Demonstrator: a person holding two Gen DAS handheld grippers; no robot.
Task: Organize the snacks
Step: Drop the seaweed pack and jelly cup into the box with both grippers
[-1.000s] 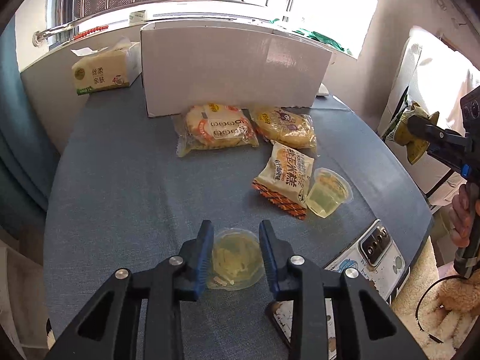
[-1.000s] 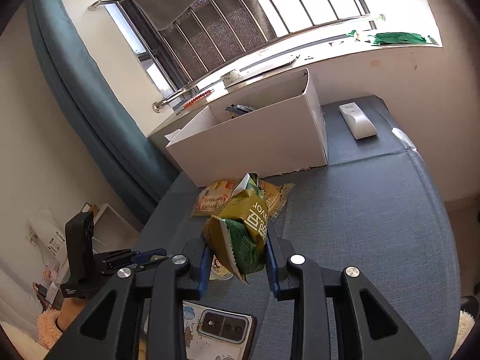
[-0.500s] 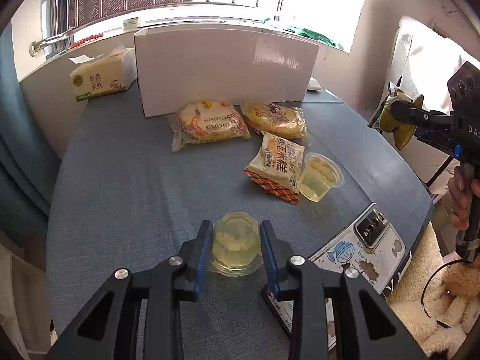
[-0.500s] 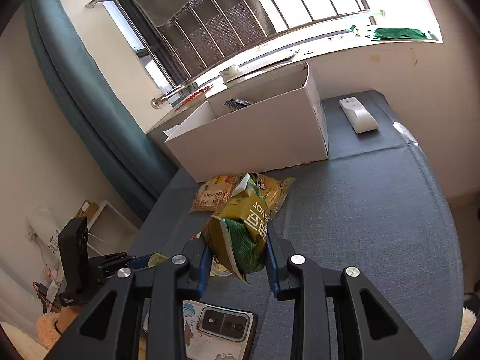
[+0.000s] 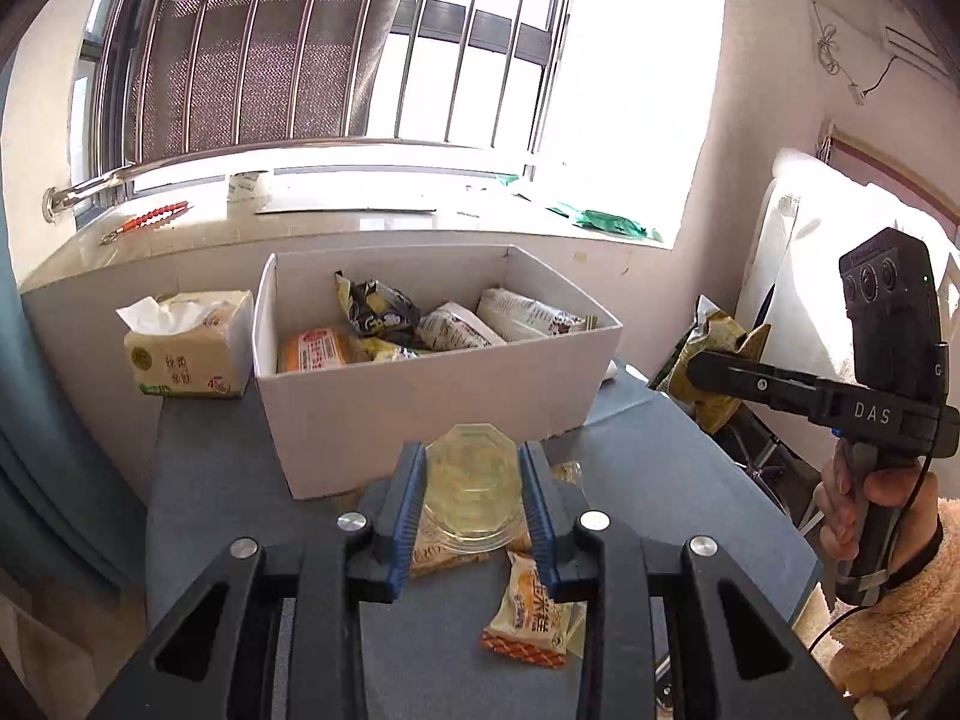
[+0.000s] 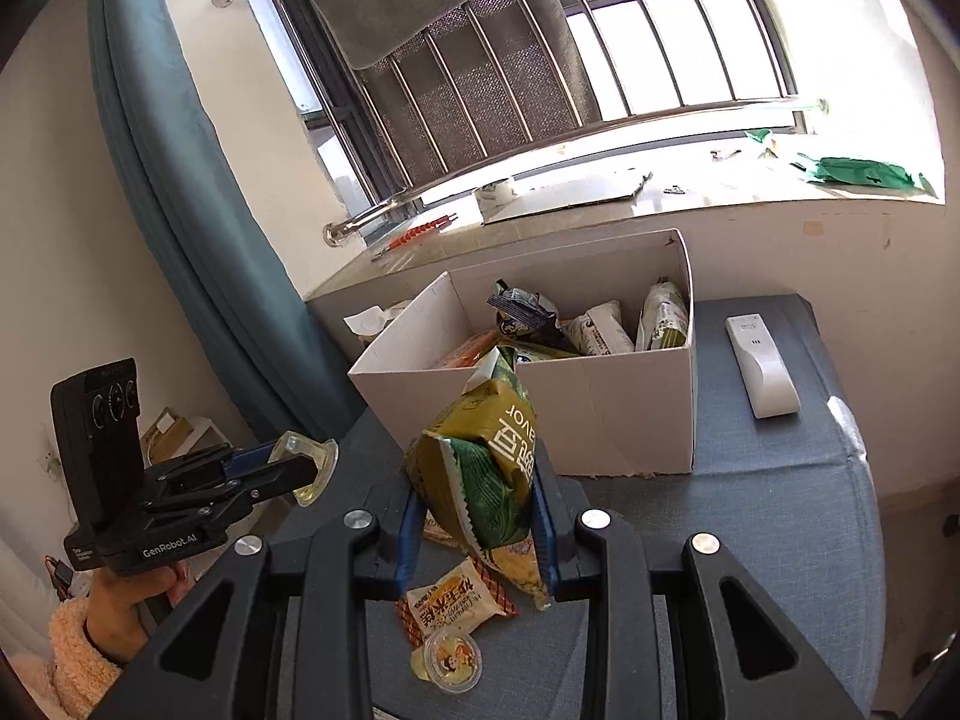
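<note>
The blue-grey surface carries a white cardboard box near the window, and the box already contains several wrapped snacks. Beside the box on its left stands a tissue pack, and on its other side lies a white remote control. The right claw is closed on a green and yellow snack bag, which it holds above the surface, in front of the box. The left claw is closed on a clear jelly cup, lifted in the air in front of the box wall. On the surface below lie an orange and white cracker packet and, just beside it, a second small jelly cup.
</note>
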